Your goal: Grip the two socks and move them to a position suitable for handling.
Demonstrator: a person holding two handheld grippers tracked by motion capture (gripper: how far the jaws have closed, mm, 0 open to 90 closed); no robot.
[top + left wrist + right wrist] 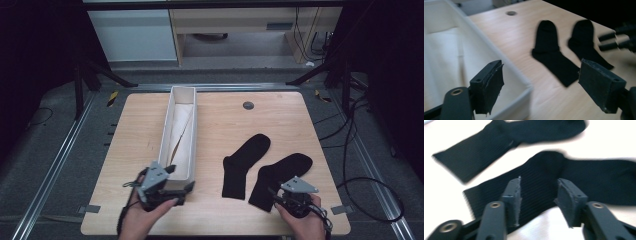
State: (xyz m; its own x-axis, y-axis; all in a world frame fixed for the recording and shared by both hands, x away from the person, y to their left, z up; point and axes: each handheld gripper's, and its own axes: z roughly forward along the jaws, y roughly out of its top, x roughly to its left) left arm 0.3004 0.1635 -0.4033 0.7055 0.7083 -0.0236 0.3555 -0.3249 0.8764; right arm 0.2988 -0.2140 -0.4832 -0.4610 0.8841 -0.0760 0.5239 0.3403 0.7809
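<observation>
Black jaws of my right gripper stand half open, empty, over the near sock at mid-frame (ribbed end lower left). Pinch badly and it slips out.

Right gripper, at the right edge, was motion-blurred and cropped; box was cut off at left.

Tongs over sock (prob. apart).
</observation>
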